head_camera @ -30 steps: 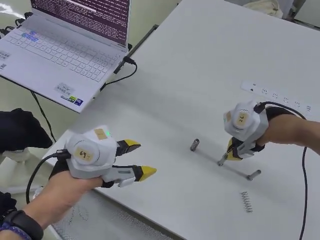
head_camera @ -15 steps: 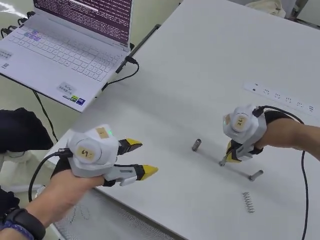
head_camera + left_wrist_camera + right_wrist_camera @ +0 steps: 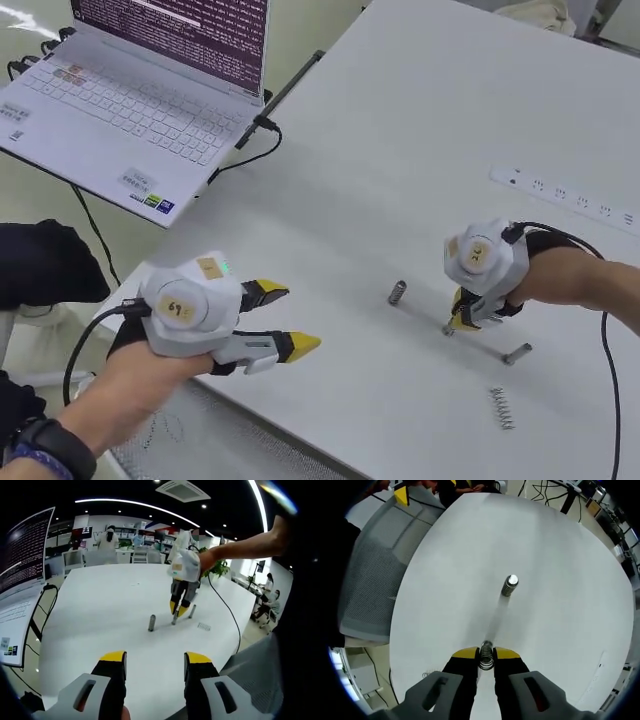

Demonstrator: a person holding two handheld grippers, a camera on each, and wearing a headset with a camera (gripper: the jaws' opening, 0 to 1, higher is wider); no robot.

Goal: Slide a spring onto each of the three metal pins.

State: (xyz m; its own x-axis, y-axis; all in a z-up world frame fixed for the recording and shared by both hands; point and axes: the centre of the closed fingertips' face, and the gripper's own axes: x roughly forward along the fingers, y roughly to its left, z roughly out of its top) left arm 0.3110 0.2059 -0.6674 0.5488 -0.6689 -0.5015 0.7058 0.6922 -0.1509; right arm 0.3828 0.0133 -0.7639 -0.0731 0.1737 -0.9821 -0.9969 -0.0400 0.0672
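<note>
Your right hand-held gripper [image 3: 462, 320] is clamped on a spring [image 3: 486, 659], pinched right betw. its yellow tips. It's down at the table [image 3: 400, 150], approx. on the middle pin [image 3: 447, 329], though the tips hide the seat, so I can't be sure. The spring's long axis runs along the jaws, roughly upright, w/ the far pin [image 3: 510, 584], which carries its own spring, just beyond. Your left hand-held gripper [image 3: 156, 659] hangs w/ jaws apart and empty, well apart from the pins, by the table's near edge.
</note>
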